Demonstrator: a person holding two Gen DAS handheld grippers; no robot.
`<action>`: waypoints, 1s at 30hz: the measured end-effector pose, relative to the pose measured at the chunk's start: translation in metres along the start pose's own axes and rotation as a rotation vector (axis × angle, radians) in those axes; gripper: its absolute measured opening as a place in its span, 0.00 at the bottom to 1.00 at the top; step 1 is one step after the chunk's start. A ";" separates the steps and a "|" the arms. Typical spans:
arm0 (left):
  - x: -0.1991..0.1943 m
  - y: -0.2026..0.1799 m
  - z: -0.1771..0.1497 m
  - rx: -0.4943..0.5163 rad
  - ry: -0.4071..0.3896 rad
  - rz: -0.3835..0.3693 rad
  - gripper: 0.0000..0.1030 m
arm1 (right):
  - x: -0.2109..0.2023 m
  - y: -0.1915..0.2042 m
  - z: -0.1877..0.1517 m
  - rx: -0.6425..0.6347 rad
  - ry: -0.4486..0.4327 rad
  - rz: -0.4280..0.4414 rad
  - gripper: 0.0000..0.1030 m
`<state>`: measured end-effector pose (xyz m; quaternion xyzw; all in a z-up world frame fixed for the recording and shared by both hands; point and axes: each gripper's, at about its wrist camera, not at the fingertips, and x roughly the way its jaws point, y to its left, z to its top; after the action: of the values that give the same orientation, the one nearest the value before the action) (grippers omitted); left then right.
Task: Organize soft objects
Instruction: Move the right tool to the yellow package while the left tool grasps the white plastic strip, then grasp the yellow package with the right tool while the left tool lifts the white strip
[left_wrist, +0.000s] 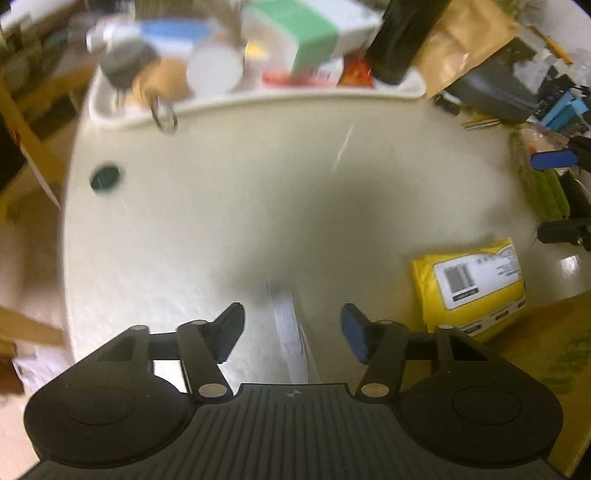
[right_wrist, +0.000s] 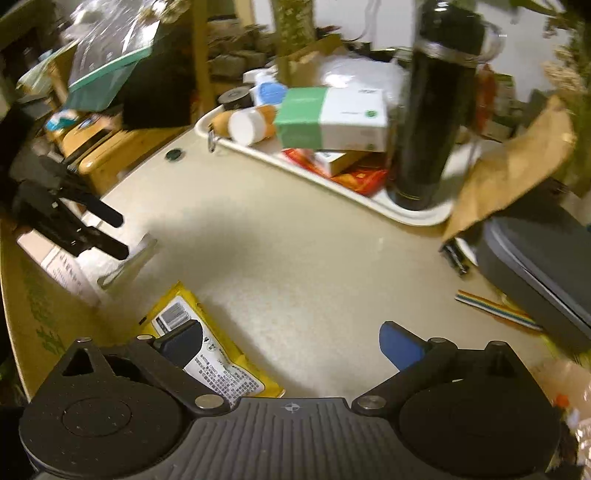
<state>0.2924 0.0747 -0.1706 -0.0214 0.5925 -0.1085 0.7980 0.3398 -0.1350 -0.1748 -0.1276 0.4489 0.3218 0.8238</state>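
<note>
The yellow soft pack (left_wrist: 469, 284) lies flat near the tabletop's (left_wrist: 240, 203) near edge, label up, and my right claw (right_wrist: 291, 345) hangs just over it, released, jaws wide, its left pad above the pack's printed label and its right pad over bare tabletop. A clear, thin sleeve-like packet (left_wrist: 290, 332) stands between the pads of my left claw (left_wrist: 291, 332); that claw is half spread, and through the blur I cannot tell whether the pads press the packet yet. From the right wrist view the left claw (right_wrist: 74, 225) sits by the tabletop's left edge, over that same clear packet (right_wrist: 125, 264).

I judge this the pick-up step: both claws are coming onto their soft things, nothing lifted. Next, my left should pinch the packet's middle; my right must shift left to straddle the pack. At the far edge, the white tray (right_wrist: 417, 218) is crowded with boxes and a black flask (right_wrist: 432, 110).
</note>
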 end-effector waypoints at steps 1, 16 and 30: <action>0.003 0.001 0.000 -0.006 0.014 -0.003 0.50 | 0.003 0.001 0.000 -0.022 0.004 0.010 0.99; 0.017 -0.003 -0.003 0.042 0.052 0.067 0.15 | 0.060 0.016 0.007 -0.256 0.177 0.325 0.78; 0.008 -0.014 -0.003 0.068 -0.003 0.058 0.02 | 0.050 0.006 0.013 -0.188 0.082 0.309 0.11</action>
<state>0.2897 0.0595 -0.1770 0.0228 0.5876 -0.1054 0.8019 0.3636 -0.1029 -0.2084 -0.1468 0.4644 0.4795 0.7300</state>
